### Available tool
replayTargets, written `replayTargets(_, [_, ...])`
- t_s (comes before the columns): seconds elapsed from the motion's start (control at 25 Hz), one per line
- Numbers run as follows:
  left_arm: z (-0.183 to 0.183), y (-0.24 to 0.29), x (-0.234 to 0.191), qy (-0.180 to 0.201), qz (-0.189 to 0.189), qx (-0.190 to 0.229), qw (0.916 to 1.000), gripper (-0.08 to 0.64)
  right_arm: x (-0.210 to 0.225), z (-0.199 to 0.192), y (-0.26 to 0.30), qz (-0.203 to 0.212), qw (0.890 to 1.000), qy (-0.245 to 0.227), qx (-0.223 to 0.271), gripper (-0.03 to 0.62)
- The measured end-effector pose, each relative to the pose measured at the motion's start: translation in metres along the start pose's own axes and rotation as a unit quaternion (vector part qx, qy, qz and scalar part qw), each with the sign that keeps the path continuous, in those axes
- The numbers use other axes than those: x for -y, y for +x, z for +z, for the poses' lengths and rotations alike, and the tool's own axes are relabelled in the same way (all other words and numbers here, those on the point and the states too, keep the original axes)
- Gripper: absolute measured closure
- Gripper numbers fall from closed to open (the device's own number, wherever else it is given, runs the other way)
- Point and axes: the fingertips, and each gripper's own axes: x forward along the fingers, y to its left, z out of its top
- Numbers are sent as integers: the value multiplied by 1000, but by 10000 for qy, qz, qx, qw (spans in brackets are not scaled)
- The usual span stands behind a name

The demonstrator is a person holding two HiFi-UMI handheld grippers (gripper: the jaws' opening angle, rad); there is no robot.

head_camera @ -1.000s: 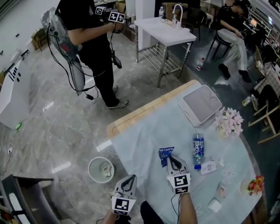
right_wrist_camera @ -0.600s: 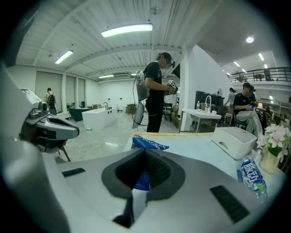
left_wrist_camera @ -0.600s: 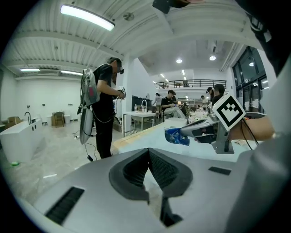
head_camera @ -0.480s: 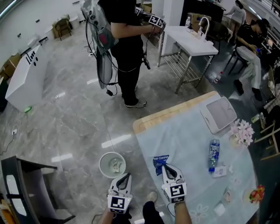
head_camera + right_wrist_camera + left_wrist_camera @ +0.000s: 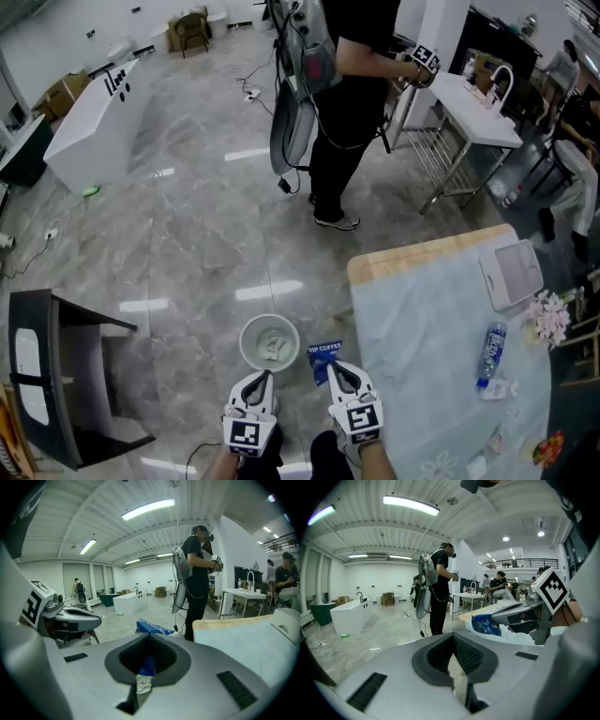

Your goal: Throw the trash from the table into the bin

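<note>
My right gripper (image 5: 337, 371) is shut on a blue coffee packet (image 5: 324, 356), holding it in the air just left of the table's edge (image 5: 367, 309) and right of the white round bin (image 5: 269, 341). The bin stands on the floor with some pale trash inside. The packet sticks out past the shut jaws in the right gripper view (image 5: 152, 626). Right behind the bin's near rim, my left gripper (image 5: 262, 379) is shut with nothing in it. In the left gripper view the right gripper (image 5: 516, 617) and its packet (image 5: 486, 624) show at the right.
The table (image 5: 422, 375) has a light blue cloth; on it are a water bottle (image 5: 490, 343), a grey tray (image 5: 514, 274), flowers (image 5: 548, 319) and small litter. A person (image 5: 347, 84) stands on the floor beyond. A dark chair frame (image 5: 66, 375) is at the left.
Both grippers have swung left, off the table and over the floor, the right one carrying the blue packet. The bin now lies directly ahead of them.
</note>
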Motion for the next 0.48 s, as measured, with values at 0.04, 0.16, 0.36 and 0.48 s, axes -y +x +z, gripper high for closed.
replayTargets(0.04, [-7,-4,-9,-51,70,-54,9999,552,-10,0,9,88,10000,-2,-5,581])
replayTargets(0.16, [-26,-15,-36,-224,320,-122,9992,552,-40,-4,37,386,9992,-49,-81,581])
replayTargets(0.36, [-68,-21,-79,-393,547,-204,9975,552,-80,-27,88,751,9967,-176,-233,581])
replayTargets(0.48, [-97,-14,-102,-492,612,-266,9966,552,-92,-51,121,828,9956,-230,-362,581])
